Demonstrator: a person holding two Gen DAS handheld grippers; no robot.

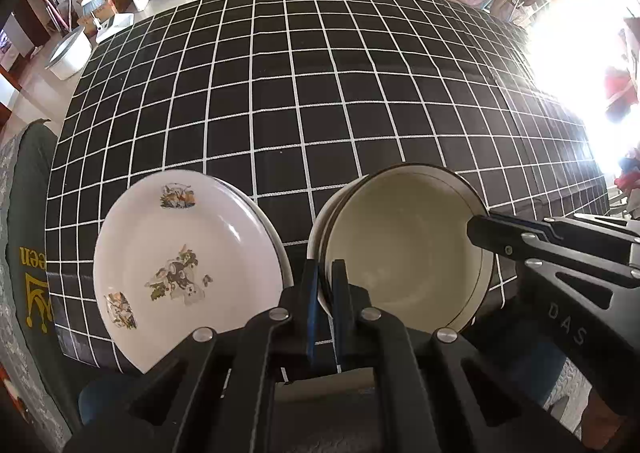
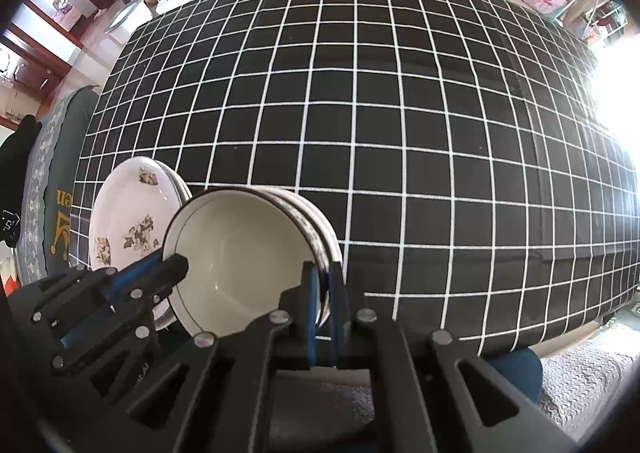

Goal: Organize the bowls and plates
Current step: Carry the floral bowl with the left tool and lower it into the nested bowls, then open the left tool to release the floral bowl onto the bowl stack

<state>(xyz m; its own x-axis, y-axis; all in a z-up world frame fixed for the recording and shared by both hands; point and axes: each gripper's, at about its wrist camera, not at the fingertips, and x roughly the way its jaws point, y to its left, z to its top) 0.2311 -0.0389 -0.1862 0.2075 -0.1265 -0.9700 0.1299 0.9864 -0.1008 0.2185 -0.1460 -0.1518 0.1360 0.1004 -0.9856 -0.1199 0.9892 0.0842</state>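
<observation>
Both tools (image 1: 325, 273) clamped on bowl rim (image 1: 404, 249)

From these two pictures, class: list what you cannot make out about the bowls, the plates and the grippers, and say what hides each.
1. How many bowls are stacked: left wrist view, the top bowl hides the rest.
2. Near edge of the plates: both views, gripper bodies cover it.
3. How far the left gripper and right gripper reach down the bowl wall: own views, fingers hide it.
4. Room at far right: both views, window glare.
</observation>
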